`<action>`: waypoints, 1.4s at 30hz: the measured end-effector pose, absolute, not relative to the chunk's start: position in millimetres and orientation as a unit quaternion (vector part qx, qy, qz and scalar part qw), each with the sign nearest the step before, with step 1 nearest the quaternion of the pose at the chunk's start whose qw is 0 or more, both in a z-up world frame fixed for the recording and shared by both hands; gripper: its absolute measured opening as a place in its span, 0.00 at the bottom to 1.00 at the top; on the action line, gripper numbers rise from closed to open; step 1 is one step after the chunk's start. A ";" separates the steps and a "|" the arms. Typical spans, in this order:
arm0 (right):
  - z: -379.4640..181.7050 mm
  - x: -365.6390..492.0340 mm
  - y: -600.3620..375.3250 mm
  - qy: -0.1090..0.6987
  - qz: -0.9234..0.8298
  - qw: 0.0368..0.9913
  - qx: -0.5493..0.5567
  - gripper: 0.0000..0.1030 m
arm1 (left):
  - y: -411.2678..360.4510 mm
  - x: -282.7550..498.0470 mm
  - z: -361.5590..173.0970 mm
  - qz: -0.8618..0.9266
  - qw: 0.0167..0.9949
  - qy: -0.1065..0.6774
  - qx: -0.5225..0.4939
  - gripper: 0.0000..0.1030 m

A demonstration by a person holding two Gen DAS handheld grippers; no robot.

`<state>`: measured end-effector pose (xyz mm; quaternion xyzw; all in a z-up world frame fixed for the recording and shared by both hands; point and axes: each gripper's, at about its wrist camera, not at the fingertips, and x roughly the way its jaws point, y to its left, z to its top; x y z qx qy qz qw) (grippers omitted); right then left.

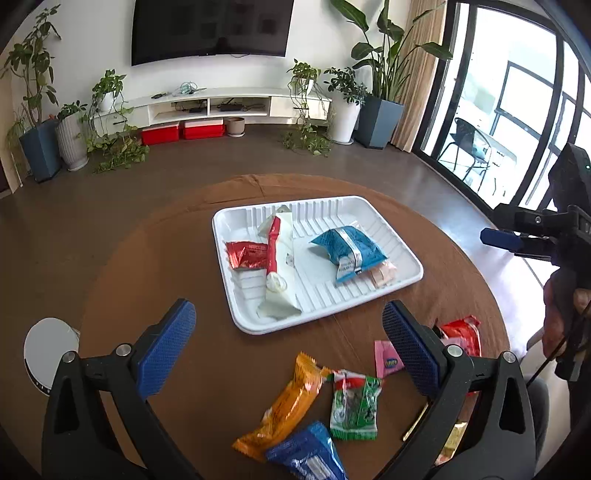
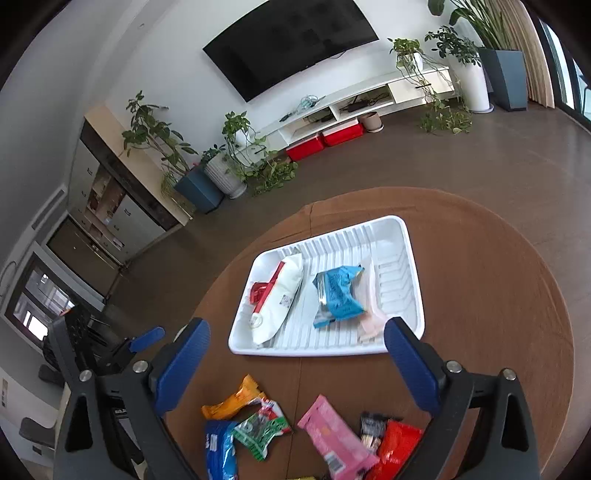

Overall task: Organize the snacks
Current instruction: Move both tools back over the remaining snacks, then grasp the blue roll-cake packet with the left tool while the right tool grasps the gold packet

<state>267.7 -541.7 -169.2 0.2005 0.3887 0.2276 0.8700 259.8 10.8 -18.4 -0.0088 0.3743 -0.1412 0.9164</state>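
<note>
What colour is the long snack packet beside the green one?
Orange, seen best in the left wrist view.

1. Beyond the jaws, a dark television [image 1: 212, 29] hangs on a white wall [image 1: 96, 48].
2. Below it, a white media shelf [image 1: 221, 105]; potted plants [image 1: 384, 74] flank it.
3. Right of the jaws, bright glass doors [image 1: 517, 110].
4. Brown floor [image 1: 110, 195].

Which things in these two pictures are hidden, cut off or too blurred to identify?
- Red packet: left wrist view, mostly behind the left gripper's finger.
- Yellow packet: same view, behind that finger.
- Pale pink packet in the tray: right wrist view, partly under the blue bag.
- Pink packet: right wrist view, blurred, print unreadable.
- Blue packet: cut off by the bottom edge.
</note>
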 end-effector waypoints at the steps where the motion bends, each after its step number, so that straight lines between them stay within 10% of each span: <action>1: -170.2 256.9 -546.7 0.386 0.227 0.870 0.208 0.96 | 11.2 245.4 -20.6 -0.139 0.919 0.368 -0.004 1.00; 23: -242.6 60.4 -511.4 0.397 0.172 0.895 0.112 0.93 | -0.2 96.2 -108.0 -0.089 0.891 0.444 -0.031 1.00; 34: -261.9 52.0 -495.4 0.423 0.179 0.884 0.085 0.74 | -5.0 117.1 -114.0 -0.088 0.884 0.459 -0.016 0.98; 42: -265.9 51.9 -496.0 0.429 0.178 0.882 0.083 0.73 | -8.6 140.7 -131.6 -0.094 0.868 0.488 -0.012 0.65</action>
